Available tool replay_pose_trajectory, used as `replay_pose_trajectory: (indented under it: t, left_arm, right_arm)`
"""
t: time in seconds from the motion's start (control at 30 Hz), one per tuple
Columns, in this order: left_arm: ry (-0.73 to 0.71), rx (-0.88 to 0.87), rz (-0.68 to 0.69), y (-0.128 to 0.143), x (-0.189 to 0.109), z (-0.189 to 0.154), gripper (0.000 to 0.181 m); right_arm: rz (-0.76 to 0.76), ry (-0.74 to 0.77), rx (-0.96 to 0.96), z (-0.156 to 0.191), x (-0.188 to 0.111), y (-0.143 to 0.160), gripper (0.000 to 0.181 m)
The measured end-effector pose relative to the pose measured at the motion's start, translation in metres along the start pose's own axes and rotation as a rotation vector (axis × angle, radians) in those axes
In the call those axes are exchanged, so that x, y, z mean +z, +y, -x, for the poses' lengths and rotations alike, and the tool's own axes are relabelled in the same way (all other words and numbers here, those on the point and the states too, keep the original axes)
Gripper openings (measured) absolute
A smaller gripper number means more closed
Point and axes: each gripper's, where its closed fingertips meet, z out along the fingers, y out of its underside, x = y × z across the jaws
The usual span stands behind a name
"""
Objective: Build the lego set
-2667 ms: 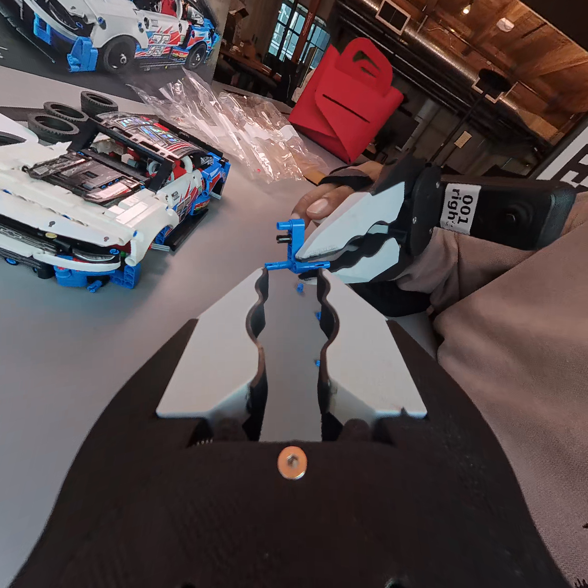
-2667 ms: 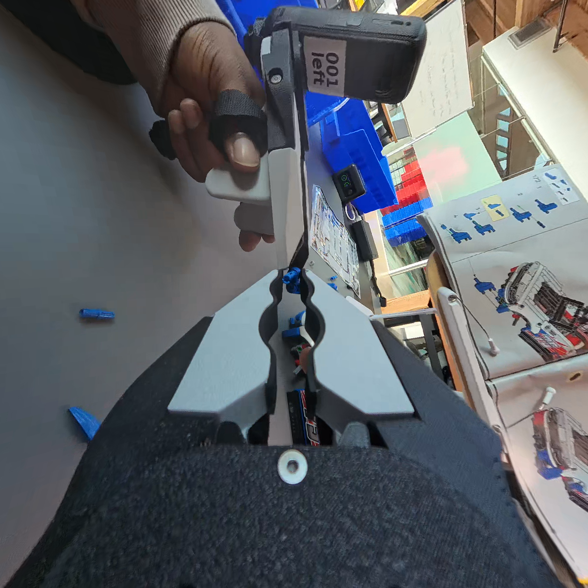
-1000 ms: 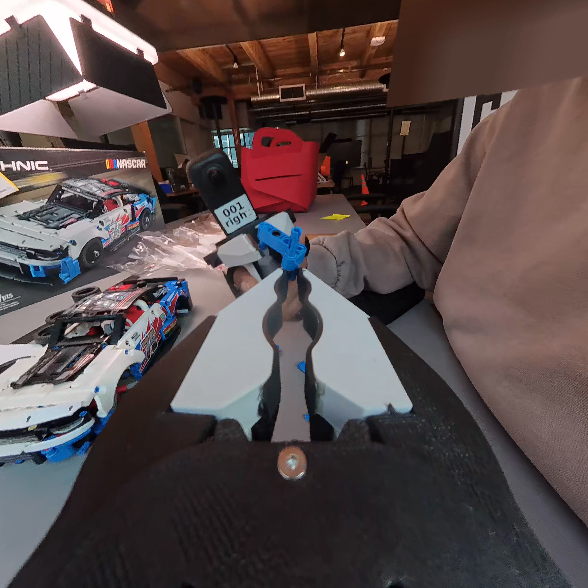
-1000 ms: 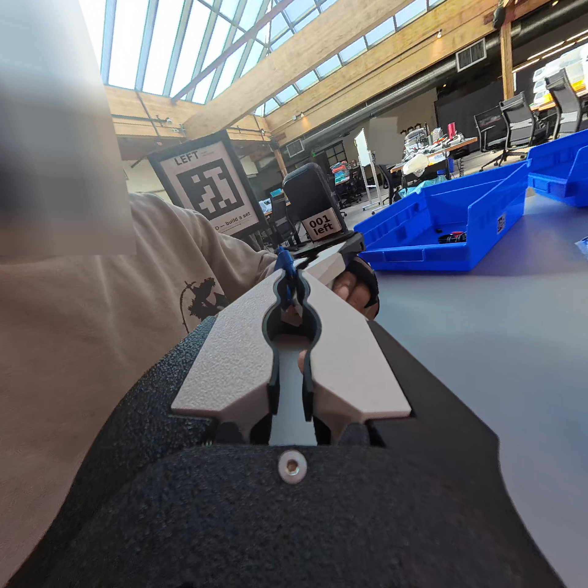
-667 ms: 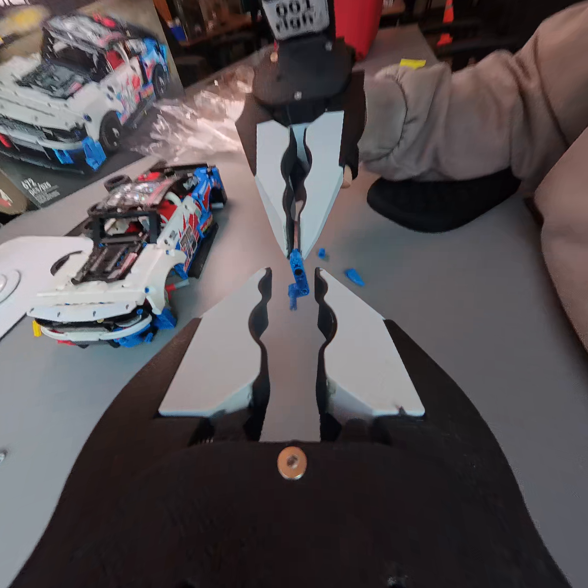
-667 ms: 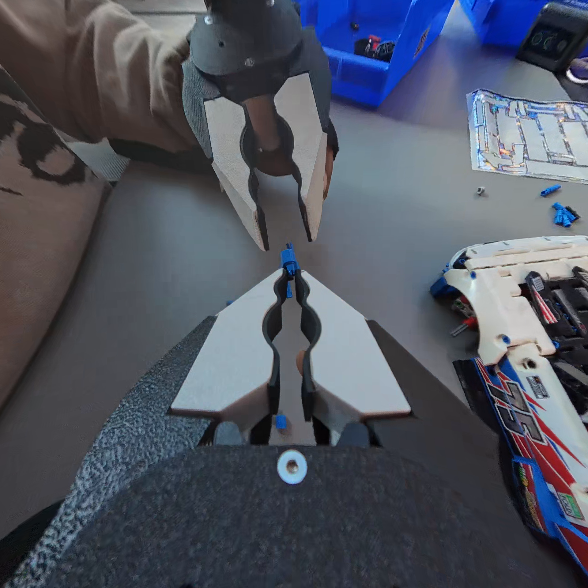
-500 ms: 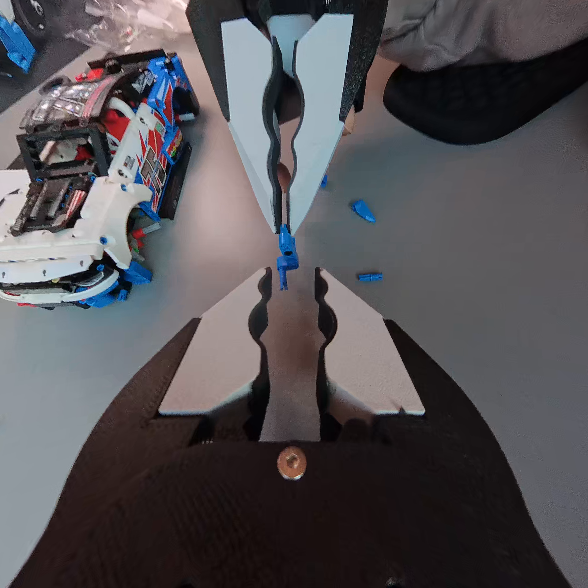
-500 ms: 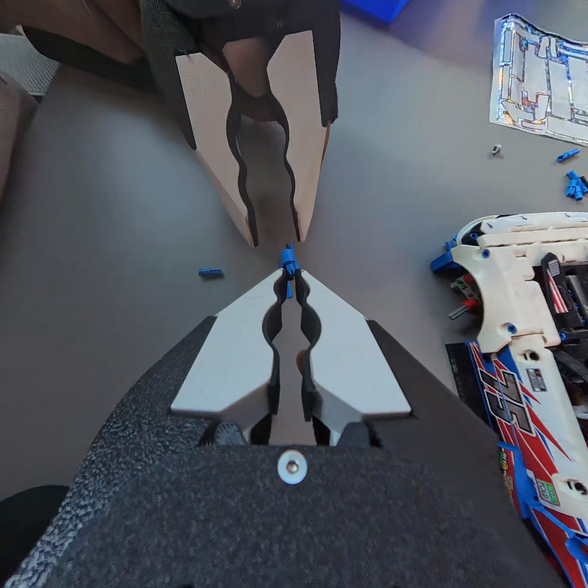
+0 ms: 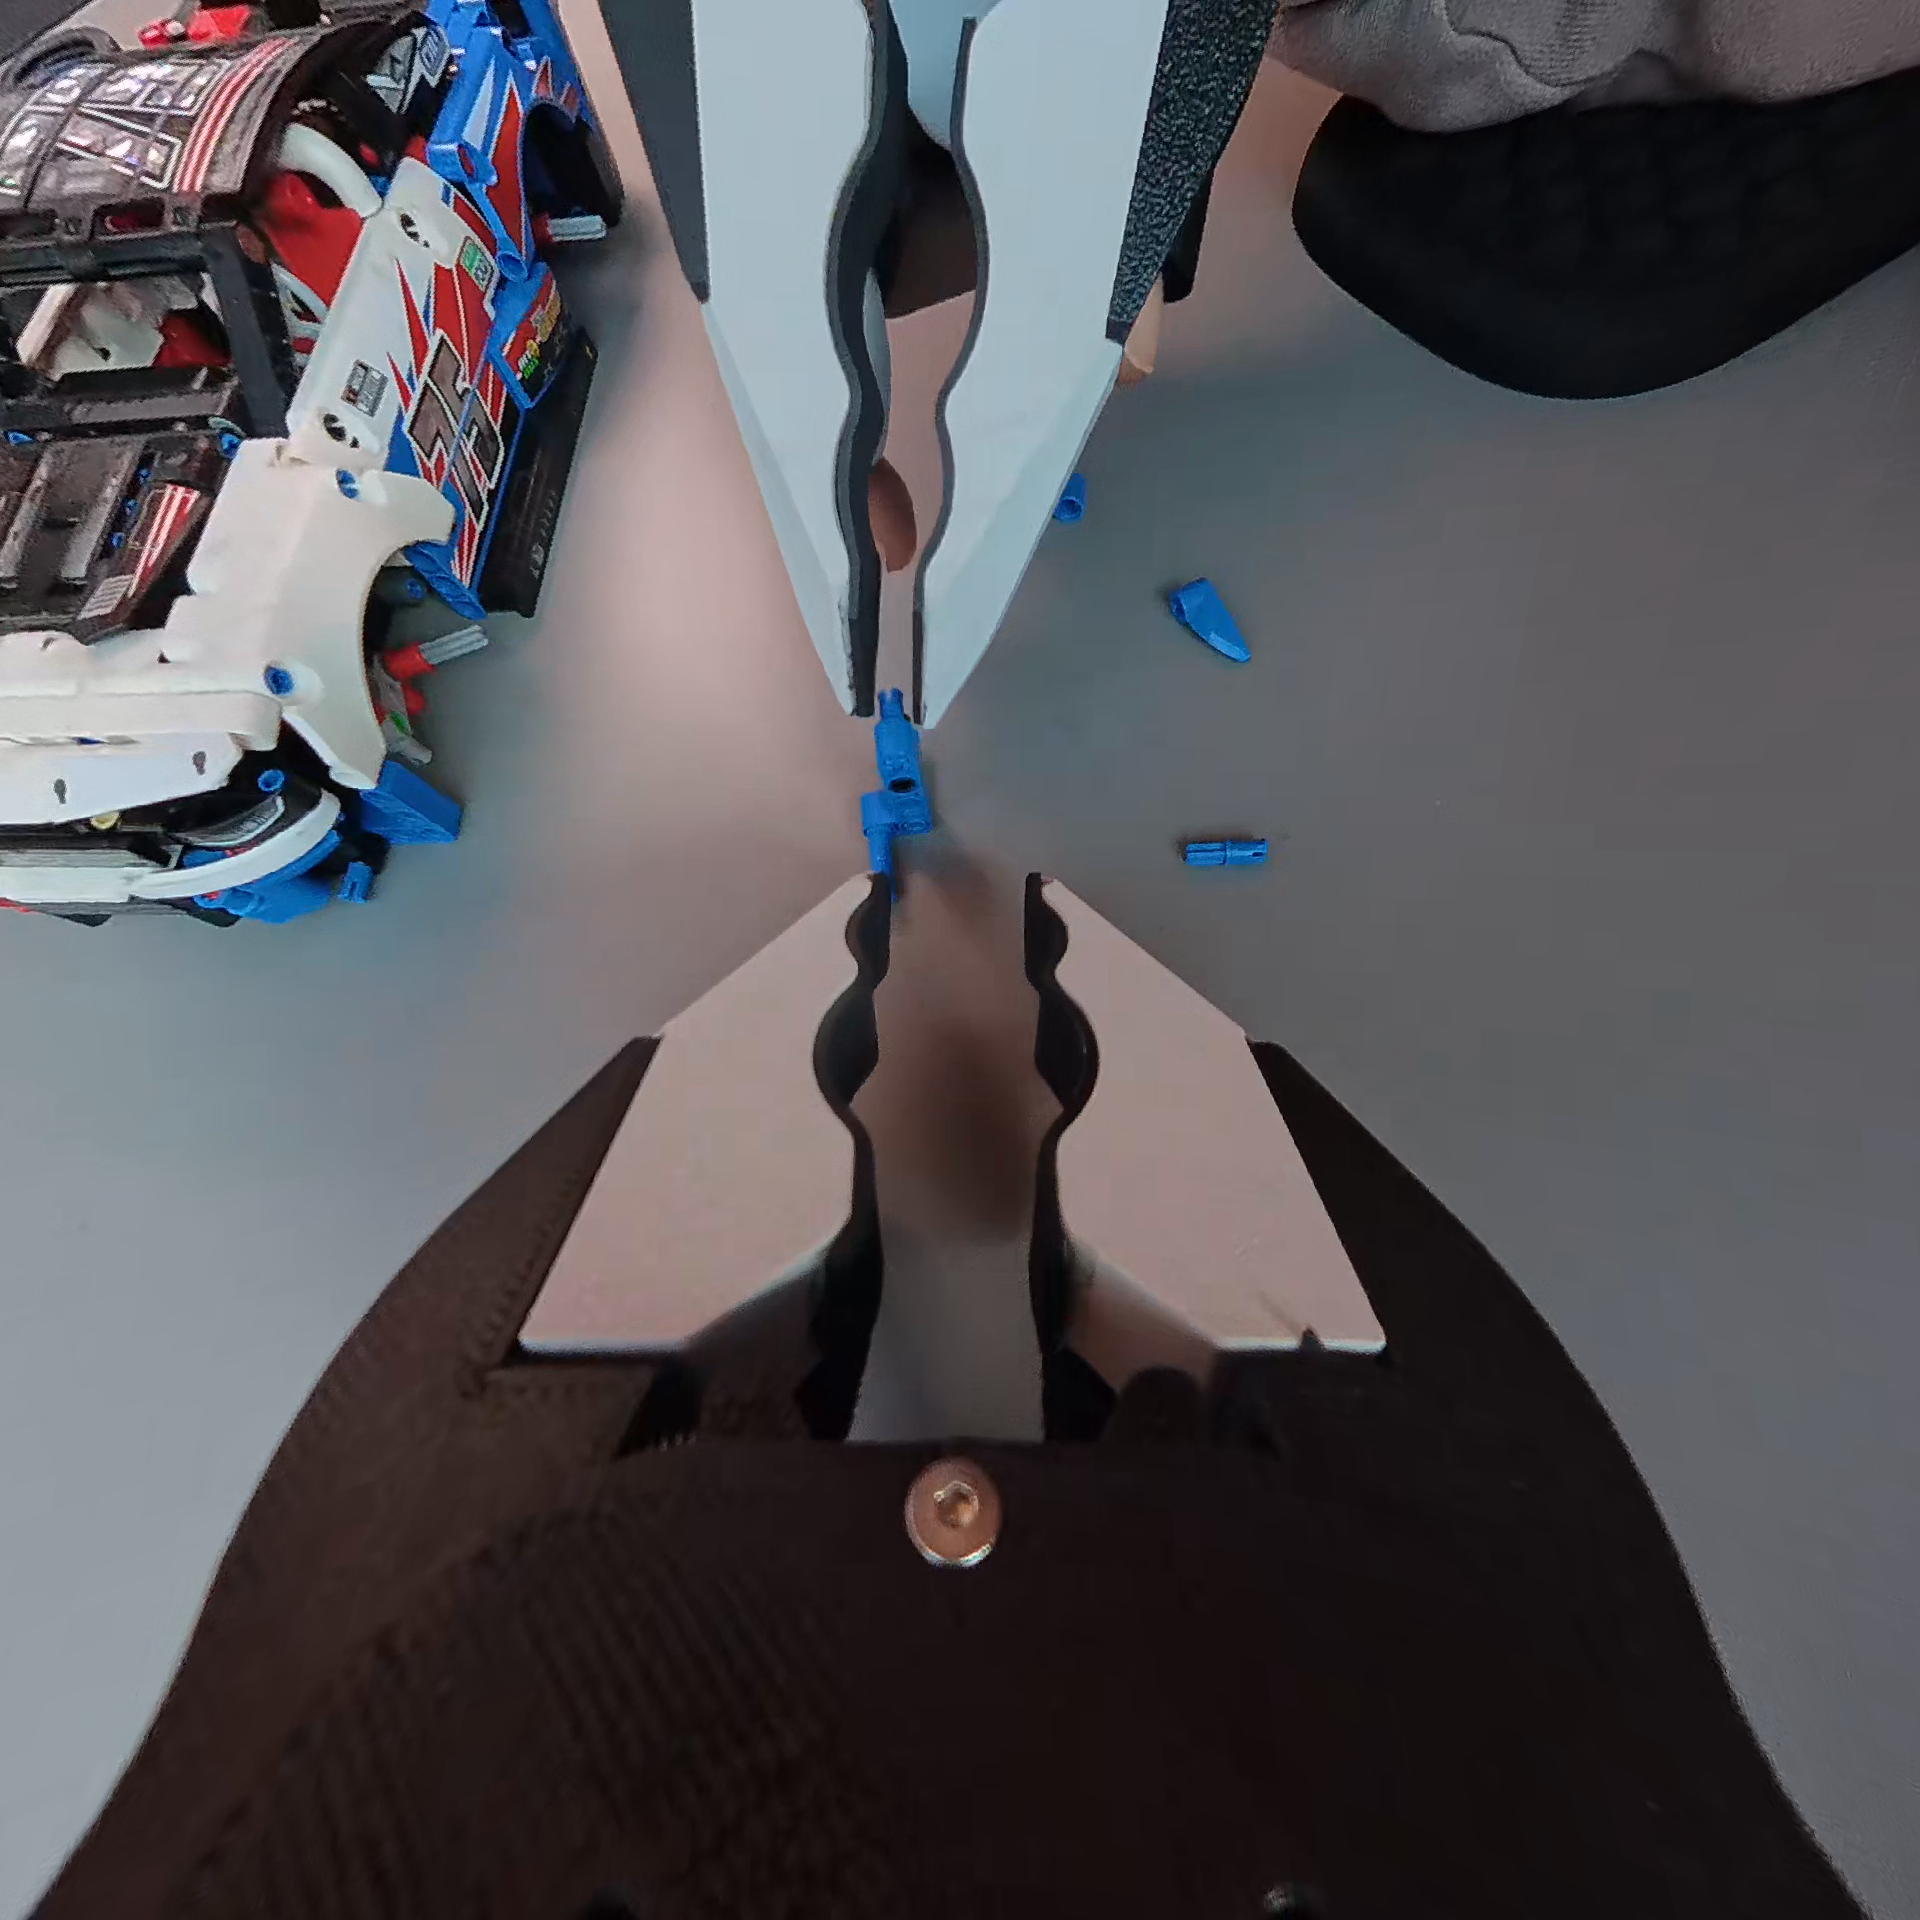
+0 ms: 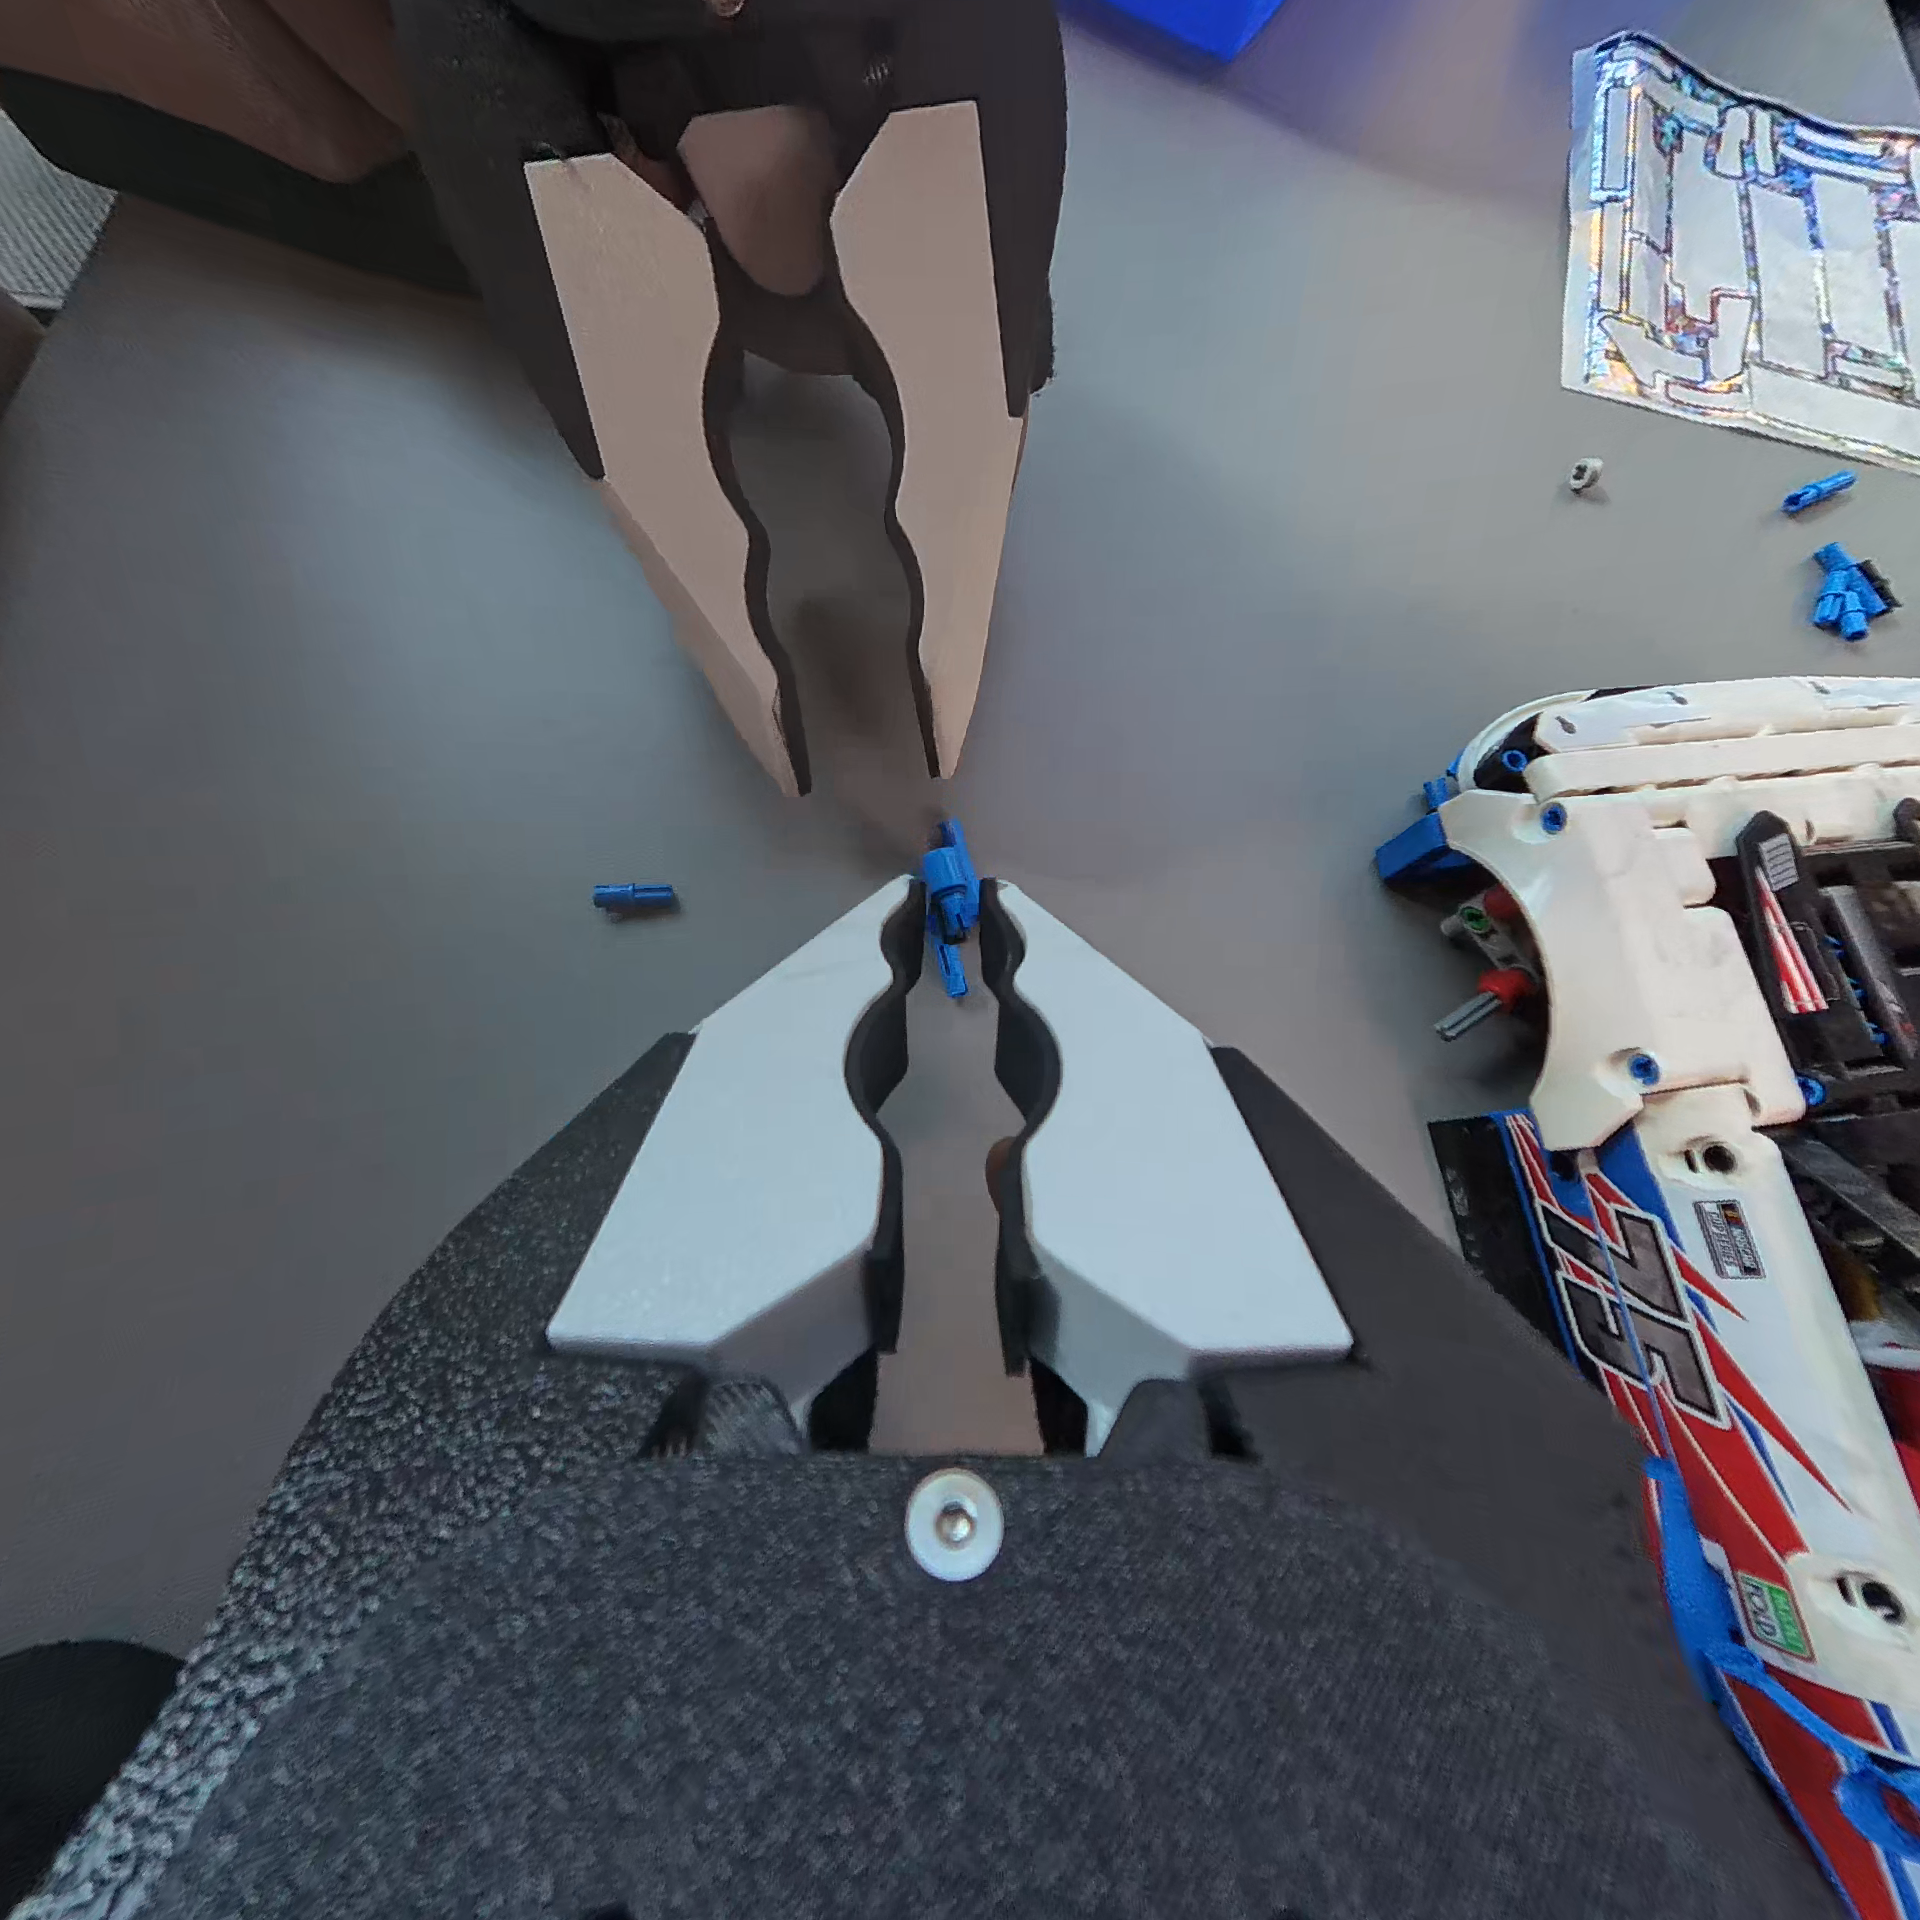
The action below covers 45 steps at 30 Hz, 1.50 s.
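A small blue Technic connector piece (image 9: 894, 774) is gripped at the tips of my right gripper (image 10: 951, 883), which is shut on it just above the grey table; the piece shows in the right wrist view (image 10: 948, 883). My left gripper (image 9: 954, 883) is open and empty, facing the right gripper (image 9: 891, 717) tip to tip. The piece's lower end is next to my left gripper's left fingertip. The left gripper also shows in the right wrist view (image 10: 865, 779), jaws apart. The partly built white, blue and red car (image 9: 312, 520) lies beside them and also shows in the right wrist view (image 10: 1662, 1039).
Loose blue parts lie on the table: a pin (image 9: 1224, 852), a curved piece (image 9: 1205, 618), another pin (image 10: 634, 896) and a small cluster (image 10: 1844, 592). A sticker sheet (image 10: 1745, 239) lies at the far right. A person's dark sleeve (image 9: 1558, 208) rests on the table. Both grippers' tips are close together, under 4 cm apart.
Both grippers have tipped down from mid-air towards the table. My left gripper has opened and let go of the blue piece. My right gripper keeps it. The grippers have drawn closer and lower.
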Motion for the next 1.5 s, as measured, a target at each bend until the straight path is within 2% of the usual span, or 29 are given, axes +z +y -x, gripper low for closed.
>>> replay_pose_trajectory:
  t: [0.17,0.3,0.4,0.57,0.7,0.93,1.03,1.13,1.23,1.4,1.5]
  left_arm:
    - [0.057,-0.007,-0.033,-0.005,-0.003,-0.008,0.021]
    - [0.178,0.026,-0.052,-0.009,-0.002,-0.034,0.018]
    - [0.225,0.064,-0.018,-0.004,0.003,-0.048,0.018]
    - [0.237,0.106,0.013,-0.001,0.01,-0.057,0.023]
    - [0.213,0.137,0.031,-0.001,0.012,-0.058,0.023]
    - [0.178,0.185,0.045,-0.001,0.015,-0.059,0.013]
    - [0.166,0.179,0.03,-0.003,0.015,-0.057,0.008]
    - [0.157,0.17,-0.033,-0.013,0.013,-0.056,0.006]
    - [0.134,0.153,-0.099,-0.025,0.007,-0.051,0.006]
    - [0.205,0.015,-0.318,-0.058,-0.014,-0.05,0.006]
    - [0.257,-0.073,-0.403,-0.069,-0.023,-0.049,0.006]
  right_arm:
    - [-0.052,0.017,0.014,-0.002,-0.013,-0.008,0.011]
    - [-0.097,0.026,0.005,0.004,-0.042,-0.014,0.011]
    - [-0.006,-0.071,0.013,0.031,-0.054,0.009,0.011]
    - [0.127,-0.092,0.025,0.058,-0.04,0.051,0.011]
    - [0.136,-0.091,0.021,0.059,-0.04,0.049,0.012]
    - [0.148,-0.09,0.026,0.06,-0.038,0.053,0.013]
    - [0.109,-0.082,0.013,0.06,-0.036,0.043,0.012]
    - [-0.003,-0.094,0.025,0.063,-0.032,0.021,0.012]
    - [-0.057,-0.085,0.029,0.062,-0.027,0.012,0.012]
    - [-0.22,-0.016,-0.042,0.057,-0.031,-0.015,0.016]
    - [-0.299,0.045,-0.11,0.055,-0.041,-0.031,0.016]
